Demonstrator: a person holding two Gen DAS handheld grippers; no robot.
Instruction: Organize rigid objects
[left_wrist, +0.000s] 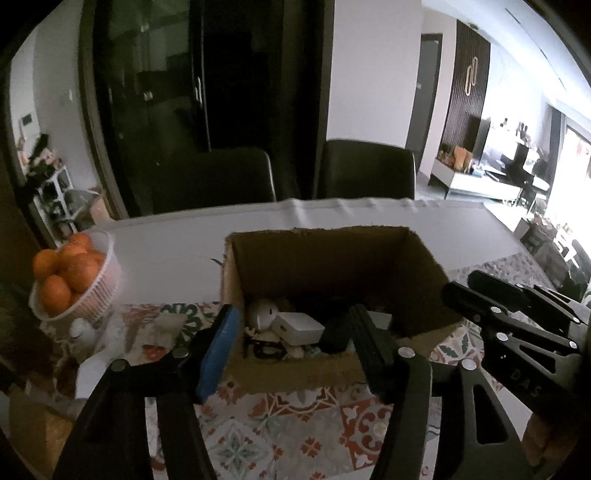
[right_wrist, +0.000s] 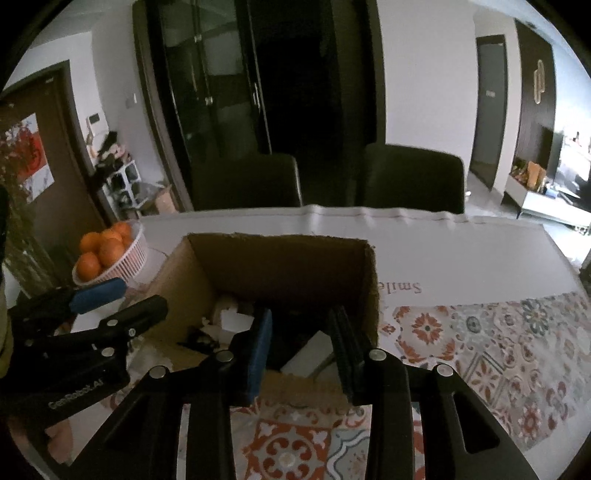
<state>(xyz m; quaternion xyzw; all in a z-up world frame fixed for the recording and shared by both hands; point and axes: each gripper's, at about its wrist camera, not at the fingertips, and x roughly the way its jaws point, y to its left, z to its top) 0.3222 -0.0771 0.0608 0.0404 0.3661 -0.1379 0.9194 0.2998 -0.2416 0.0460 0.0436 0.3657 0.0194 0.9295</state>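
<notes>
Both tongs, left gripper and right gripper, gape empty over the cardboard box; basket of oranges sits left, two chairs behind.

1. Left claw: black angular frame, silver round screws, one blue pad facing a ribbed black one
2. Right claw: same build
3. White lettering, seemingly "GenRobot.AI", on the left claw's side

Both views are dim and soft. Daylight glares from the window at the right of the frame, washing it out. The cabinet is near black, the box interior is shadowed, and straight lines bow toward the dark rounded corners.
</notes>
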